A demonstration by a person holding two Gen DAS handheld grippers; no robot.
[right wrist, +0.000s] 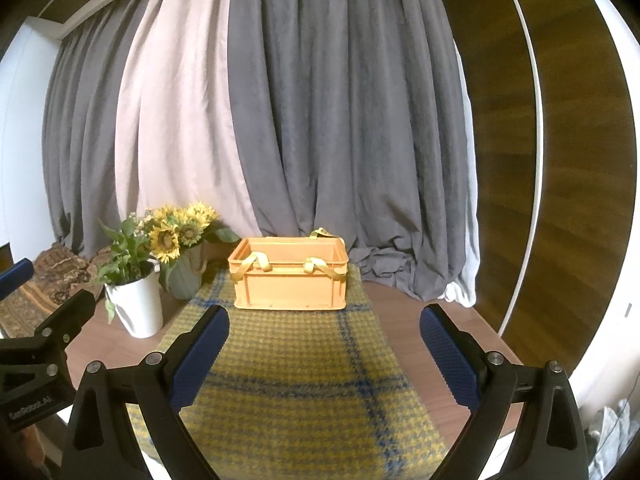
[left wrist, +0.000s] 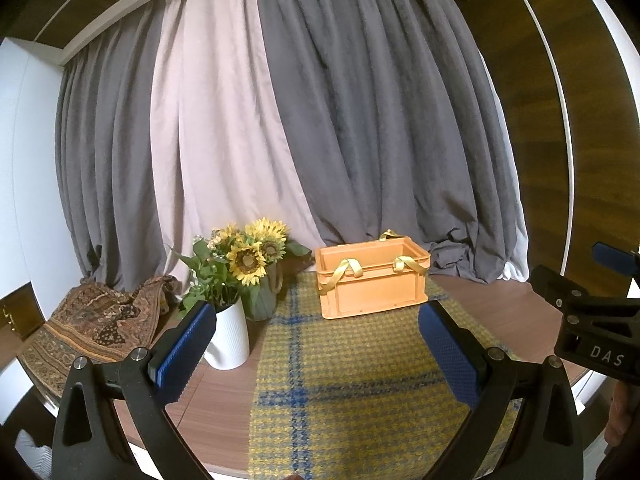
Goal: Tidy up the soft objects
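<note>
Left wrist view: left gripper (left wrist: 316, 344) near, jaws wide apart, nothing between; ribbed blue pads (left wrist: 180, 354) on black frames. Right gripper (right wrist: 324, 344) likewise spread, empty. Below both: woven yellow-blue plaid cloth (left wrist: 344, 380), coarse houndstooth, flat on brown wood table (left wrist: 216, 408), near edge cut off. Bare table strips either side. Farther, on cloth's far end: orange plastic crate (left wrist: 370, 280), rectangular, yellow ribbon handles; interior hidden. Left: white ribbed vase (left wrist: 230, 338), sunflowers (left wrist: 252, 252), patterned fabric (left wrist: 92, 320) crumpled. Far: grey-pink curtains (left wrist: 280, 120).
</note>
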